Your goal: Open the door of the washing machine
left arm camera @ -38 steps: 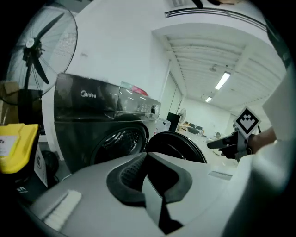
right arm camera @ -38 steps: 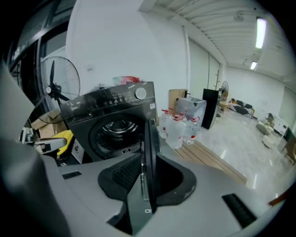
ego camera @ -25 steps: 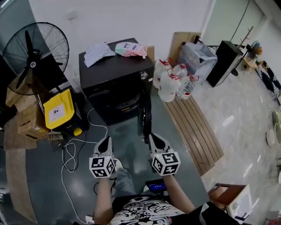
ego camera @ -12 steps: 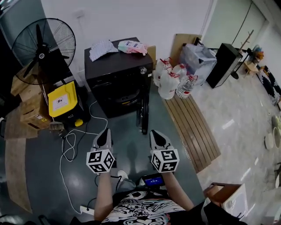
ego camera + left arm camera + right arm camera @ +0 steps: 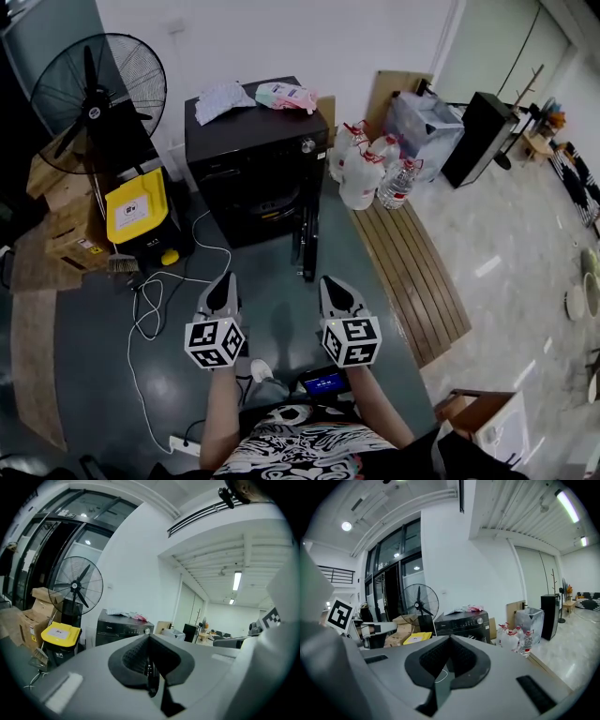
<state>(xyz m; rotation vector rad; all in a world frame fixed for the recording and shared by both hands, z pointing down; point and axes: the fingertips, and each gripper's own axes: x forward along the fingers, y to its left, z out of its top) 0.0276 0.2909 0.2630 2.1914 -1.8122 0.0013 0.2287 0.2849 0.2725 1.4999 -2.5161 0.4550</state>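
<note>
The black washing machine stands against the far wall, and its door hangs swung out at the front right corner. My left gripper and right gripper are held side by side over the grey floor, well short of the machine and pointing at it. Both are shut with nothing between the jaws. The left gripper view looks over its closed jaws to the machine in the distance. In the right gripper view the machine lies beyond that gripper.
A standing fan, cardboard boxes and a yellow-lidded bin are left of the machine. A white cable trails on the floor. Water bottles and a wooden slat board lie to the right. A cloth and pink packet rest on top.
Both grippers, still shut, have drawn a little back from the machine and risen slightly. The door stays swung open.
</note>
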